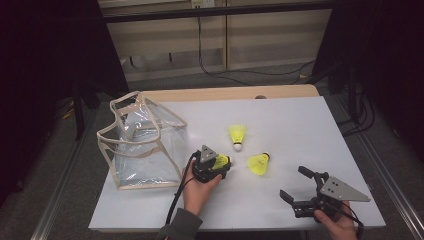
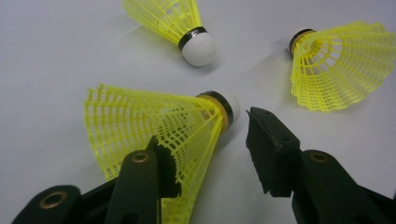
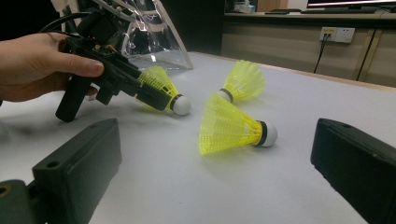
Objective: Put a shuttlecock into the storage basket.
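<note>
Closing in on the nearest shuttlecock [image 2: 159, 126], the left gripper [image 1: 212, 167] has its jaws around the yellow skirt but not yet pressing, one jaw at the skirt and the other apart from the cork. It lies on the white table [image 1: 300, 130] at centre of the high view, long axis flat, cork toward the right. Two other shuttlecocks [image 1: 237, 136] [image 1: 259, 163] lie loose nearby, and the clear bag [image 1: 142, 142] at left looks empty, so nothing seems packed yet. The right gripper [image 1: 300, 187] waits at lower right, jaws spread.
</note>
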{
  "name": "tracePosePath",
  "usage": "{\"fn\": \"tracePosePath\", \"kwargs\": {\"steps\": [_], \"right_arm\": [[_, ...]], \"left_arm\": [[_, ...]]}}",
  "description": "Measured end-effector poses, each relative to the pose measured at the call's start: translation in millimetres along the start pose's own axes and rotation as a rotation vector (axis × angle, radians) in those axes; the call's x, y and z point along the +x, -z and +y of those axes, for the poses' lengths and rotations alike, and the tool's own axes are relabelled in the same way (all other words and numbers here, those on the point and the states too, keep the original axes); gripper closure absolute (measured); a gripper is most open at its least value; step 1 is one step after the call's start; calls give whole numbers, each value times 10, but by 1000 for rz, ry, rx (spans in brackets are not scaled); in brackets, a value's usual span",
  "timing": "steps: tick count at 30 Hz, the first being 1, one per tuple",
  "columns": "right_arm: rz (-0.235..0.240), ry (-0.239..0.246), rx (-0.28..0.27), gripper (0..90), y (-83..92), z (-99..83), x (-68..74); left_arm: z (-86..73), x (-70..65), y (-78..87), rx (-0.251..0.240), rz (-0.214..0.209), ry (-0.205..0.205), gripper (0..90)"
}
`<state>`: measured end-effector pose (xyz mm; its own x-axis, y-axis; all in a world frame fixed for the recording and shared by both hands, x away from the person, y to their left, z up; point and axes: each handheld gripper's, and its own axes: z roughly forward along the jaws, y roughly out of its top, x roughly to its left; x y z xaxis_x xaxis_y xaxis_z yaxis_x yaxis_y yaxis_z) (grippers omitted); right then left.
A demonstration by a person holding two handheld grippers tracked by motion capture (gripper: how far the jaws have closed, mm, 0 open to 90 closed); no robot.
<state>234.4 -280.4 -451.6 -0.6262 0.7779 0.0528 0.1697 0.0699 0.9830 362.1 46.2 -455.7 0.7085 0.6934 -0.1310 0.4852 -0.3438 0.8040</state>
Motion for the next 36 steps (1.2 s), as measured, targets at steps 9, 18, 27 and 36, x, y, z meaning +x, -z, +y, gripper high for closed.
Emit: {"fn": "tracePosePath", "kwargs": {"steps": [9,18,27,36], "right_arm": [[0,1,0,19,2,0,-2],[-2,3,0,19,7,0,-5],[-1,1,0,19,6,0,-6],[2,2,-1,19,11,-1,-7]], "left_arm": [[4,6,-19,21,1,26,660],[14,18,-11,50,1,52,766],[87,11,45,91,-15,84,847],[257,-11,173,127,-43,137,854]]}}
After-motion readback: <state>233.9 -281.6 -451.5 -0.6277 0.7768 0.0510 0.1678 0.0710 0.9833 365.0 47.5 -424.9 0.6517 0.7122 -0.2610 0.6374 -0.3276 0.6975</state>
